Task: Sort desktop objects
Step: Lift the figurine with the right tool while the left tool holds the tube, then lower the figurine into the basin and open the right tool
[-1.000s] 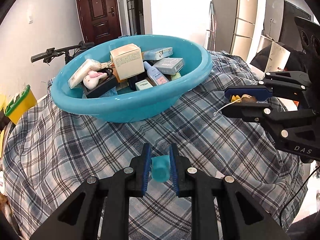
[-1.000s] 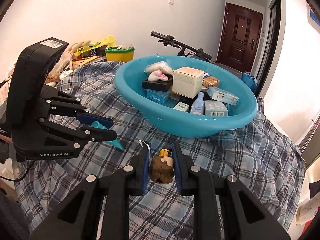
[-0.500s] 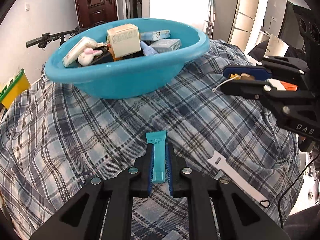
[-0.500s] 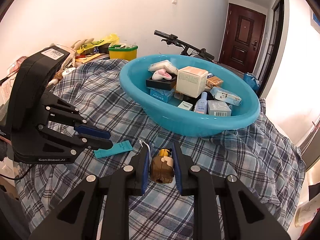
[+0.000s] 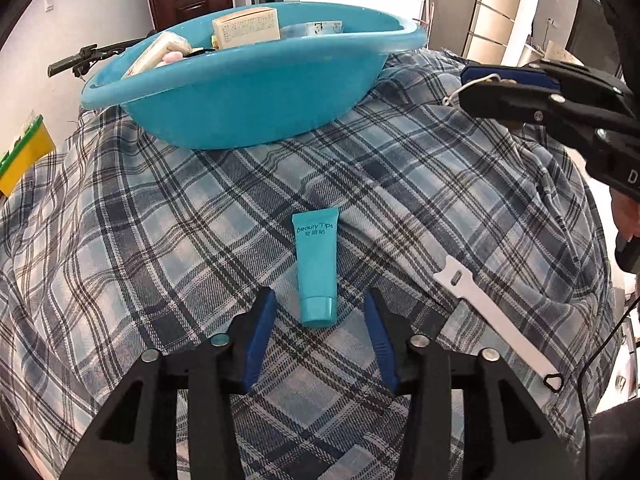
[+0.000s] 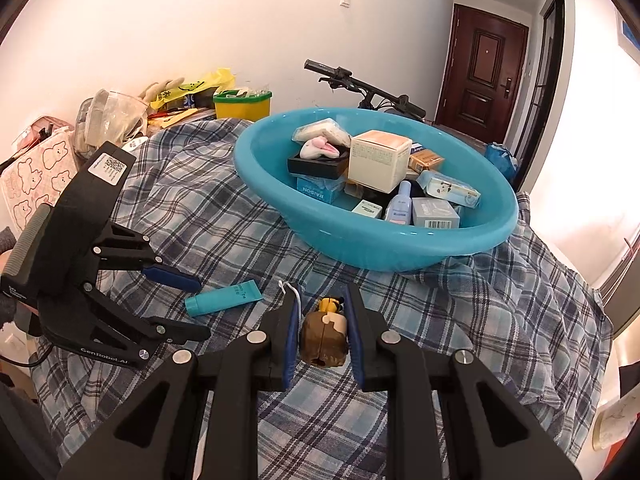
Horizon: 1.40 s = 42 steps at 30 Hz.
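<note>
A teal tube (image 5: pixel 317 266) marked "Beauty Tips" lies flat on the plaid cloth (image 5: pixel 160 240), cap toward me. My left gripper (image 5: pixel 319 308) is open just behind its cap, not touching it. The tube also shows in the right wrist view (image 6: pixel 224 298), beside the left gripper (image 6: pixel 190 304). My right gripper (image 6: pixel 322 320) is shut on a small brown figurine (image 6: pixel 324 338) with a white string, held above the cloth. It shows at the right of the left wrist view (image 5: pixel 476 88). A blue basin (image 6: pixel 400 240) of boxes and bottles stands behind.
A white strap (image 5: pixel 492 316) lies on the cloth to the right of the tube. A yellow bin (image 6: pixel 242 106), bags and a bicycle handlebar (image 6: pixel 360 84) stand beyond the cloth's far edge. A dark door (image 6: pixel 486 68) is at the back.
My left gripper lowered the teal tube to the cloth, opened and let it go. The right gripper stayed shut on the figurine, almost still.
</note>
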Each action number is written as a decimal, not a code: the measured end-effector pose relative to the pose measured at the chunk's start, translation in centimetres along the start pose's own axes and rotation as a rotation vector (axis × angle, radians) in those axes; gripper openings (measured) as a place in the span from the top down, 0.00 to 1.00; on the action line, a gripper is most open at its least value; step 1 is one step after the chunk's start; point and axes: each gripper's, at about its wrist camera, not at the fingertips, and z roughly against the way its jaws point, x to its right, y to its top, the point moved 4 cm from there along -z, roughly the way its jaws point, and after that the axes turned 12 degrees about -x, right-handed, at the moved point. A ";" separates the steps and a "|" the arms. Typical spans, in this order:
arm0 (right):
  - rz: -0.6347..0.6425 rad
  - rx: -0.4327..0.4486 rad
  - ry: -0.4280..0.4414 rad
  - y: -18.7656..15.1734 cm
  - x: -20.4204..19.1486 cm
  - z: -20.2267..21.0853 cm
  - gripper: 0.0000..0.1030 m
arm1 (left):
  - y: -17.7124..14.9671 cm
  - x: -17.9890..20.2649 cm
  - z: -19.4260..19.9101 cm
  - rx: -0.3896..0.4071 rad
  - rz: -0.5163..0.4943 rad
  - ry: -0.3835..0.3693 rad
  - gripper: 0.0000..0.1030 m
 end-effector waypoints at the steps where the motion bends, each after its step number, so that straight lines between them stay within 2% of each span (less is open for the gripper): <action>1: -0.002 0.000 -0.002 0.0 0.1 0.0 0.80 | 0.0 0.0 0.2 0.007 -0.003 0.017 0.81; 3: -0.007 0.001 -0.005 0.0 0.3 0.1 0.80 | 0.0 -0.2 0.6 0.022 0.007 0.000 0.81; 5: -0.012 0.001 -0.007 -0.1 0.5 0.1 0.80 | 0.0 -0.1 1.6 0.070 0.000 0.022 0.81; 10: -0.018 0.003 -0.008 0.0 0.6 0.1 0.80 | 0.8 0.1 2.9 0.107 0.006 0.002 0.81; 24: -0.003 0.074 -0.033 1.7 0.3 2.6 0.80 | 4.1 1.0 8.1 0.259 -0.021 0.003 0.81; 33: 0.003 0.127 -0.054 3.3 0.7 4.2 0.80 | 4.8 1.6 8.8 0.269 -0.039 -0.005 0.81; 42: -0.024 0.136 -0.051 7.9 2.1 1.1 0.80 | 5.1 1.6 8.5 0.261 -0.040 -0.007 0.81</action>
